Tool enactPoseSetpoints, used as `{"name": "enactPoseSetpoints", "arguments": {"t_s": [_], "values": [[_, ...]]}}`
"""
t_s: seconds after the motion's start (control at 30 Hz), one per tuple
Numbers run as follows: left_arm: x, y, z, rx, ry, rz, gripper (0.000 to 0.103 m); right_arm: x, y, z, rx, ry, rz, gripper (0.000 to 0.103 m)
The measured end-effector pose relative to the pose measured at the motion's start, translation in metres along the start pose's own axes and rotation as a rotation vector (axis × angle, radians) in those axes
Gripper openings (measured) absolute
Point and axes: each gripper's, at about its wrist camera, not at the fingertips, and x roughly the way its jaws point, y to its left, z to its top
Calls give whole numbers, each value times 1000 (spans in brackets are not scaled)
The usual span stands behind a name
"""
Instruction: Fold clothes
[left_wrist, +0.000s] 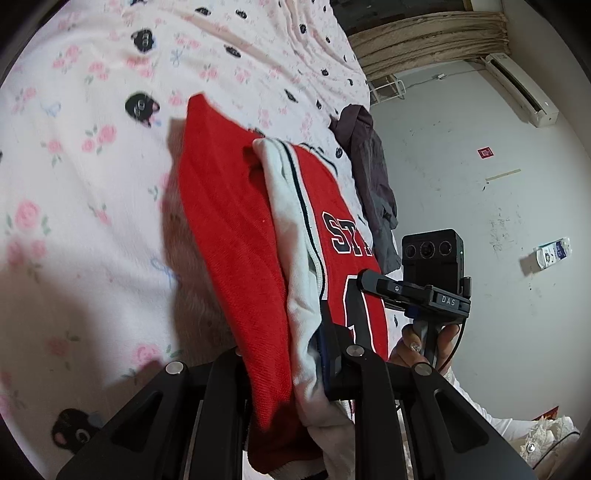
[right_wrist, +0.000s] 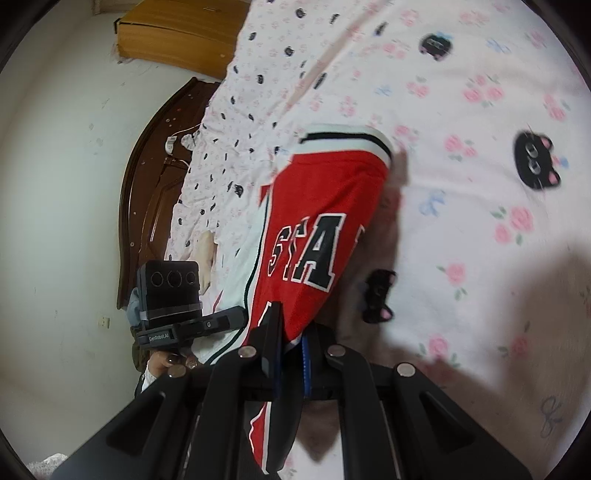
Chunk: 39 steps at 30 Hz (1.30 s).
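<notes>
Both claws pinch the same red basketball jersey, which hangs lifted above the bed with its far end drooping toward the sheet. In the left wrist view the left claw is closed down on bunched red fabric and the white lining; the white, black-striped trim edge runs along the middle of the garment, and the letters "ST" show on the right panel. The right claw grips that right panel's near edge, with a hand under its handle.

In the right wrist view the right claw is clamped on the jersey's near hem; the far white-and-black banded edge hangs just over the bedsheet. The left claw bites the jersey's left edge.

The pink floral sheet with black cat faces lies open to the left in the left view and to the right in the right view. A dark grey garment lies at the bed's right edge, close beside the jersey. A brown headboard bounds the far left.
</notes>
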Motion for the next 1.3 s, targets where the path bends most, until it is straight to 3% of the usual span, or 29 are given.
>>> {"name": "enactPoseSetpoints", "arguments": {"t_s": [0.67,0.97,1.3], "values": [[-79,4,12,-8,-129,43,14,34,82,32,-153,56,-2,9],[-139,21,11,-26,-202,88,14,82,124,48,-209,116,10,9],[-223,51,2,-67,-308,151,14,164,184,62,-300,214,28,9]]}}
